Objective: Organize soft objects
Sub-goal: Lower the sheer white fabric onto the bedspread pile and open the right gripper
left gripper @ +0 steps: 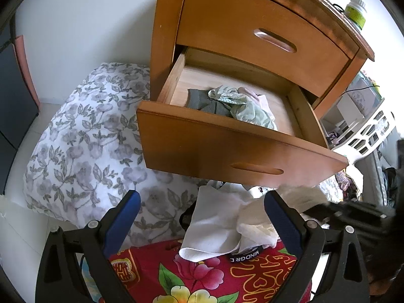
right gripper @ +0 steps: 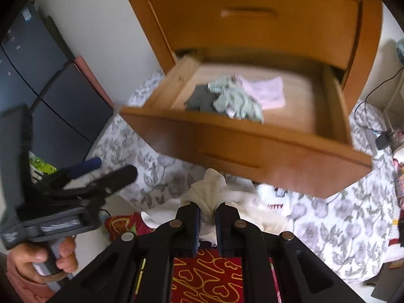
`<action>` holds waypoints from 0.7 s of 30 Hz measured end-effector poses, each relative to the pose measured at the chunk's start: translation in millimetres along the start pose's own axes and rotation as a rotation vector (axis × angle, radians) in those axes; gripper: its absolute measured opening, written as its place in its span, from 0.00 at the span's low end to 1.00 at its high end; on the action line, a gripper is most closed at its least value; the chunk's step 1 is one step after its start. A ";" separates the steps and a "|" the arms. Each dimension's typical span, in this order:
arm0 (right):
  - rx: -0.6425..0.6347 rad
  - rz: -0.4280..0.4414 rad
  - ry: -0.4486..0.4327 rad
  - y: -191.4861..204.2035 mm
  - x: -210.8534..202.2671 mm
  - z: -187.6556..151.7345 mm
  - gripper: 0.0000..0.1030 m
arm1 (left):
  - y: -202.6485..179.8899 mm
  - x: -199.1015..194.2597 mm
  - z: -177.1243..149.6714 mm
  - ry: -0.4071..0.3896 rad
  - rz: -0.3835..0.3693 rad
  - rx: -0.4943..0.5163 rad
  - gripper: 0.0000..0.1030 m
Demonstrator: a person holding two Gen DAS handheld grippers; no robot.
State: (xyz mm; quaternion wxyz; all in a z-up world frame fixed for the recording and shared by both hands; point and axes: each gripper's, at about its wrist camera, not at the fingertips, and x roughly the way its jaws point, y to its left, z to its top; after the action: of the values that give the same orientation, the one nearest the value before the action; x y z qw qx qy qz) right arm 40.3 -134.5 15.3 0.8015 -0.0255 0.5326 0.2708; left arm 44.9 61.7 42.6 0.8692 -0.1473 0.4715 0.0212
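From the left wrist, your left gripper [left gripper: 202,217] hangs released over the white cloth [left gripper: 214,224] below the open drawer's [left gripper: 227,136] front edge, and from the right wrist, your right gripper [right gripper: 207,223] pinches that cloth, so lifting into the drawer likely comes next.

Nightstand [left gripper: 252,32] is showing two drawers, one [left gripper: 227,146] standing open; three cloth items are lying inside; one bottle [left gripper: 356,12] is standing on top.
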 end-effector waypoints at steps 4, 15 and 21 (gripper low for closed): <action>0.010 0.006 0.056 0.5 18.1 -7.3 0.13 | 2.4 4.6 0.2 0.012 0.002 -0.007 0.96; -0.007 -0.011 0.099 4.9 23.3 -16.1 0.36 | 0.7 7.6 -0.4 0.019 0.003 -0.007 0.96; 0.014 -0.040 0.068 -1.2 7.9 -15.2 0.36 | -0.2 2.5 1.0 0.011 0.004 -0.003 0.96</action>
State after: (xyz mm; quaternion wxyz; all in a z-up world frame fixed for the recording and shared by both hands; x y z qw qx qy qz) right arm 30.4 -137.3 1.6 0.7885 -0.0398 0.5606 0.2499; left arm 47.1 61.5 41.1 0.8664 -0.1476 0.4764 0.0226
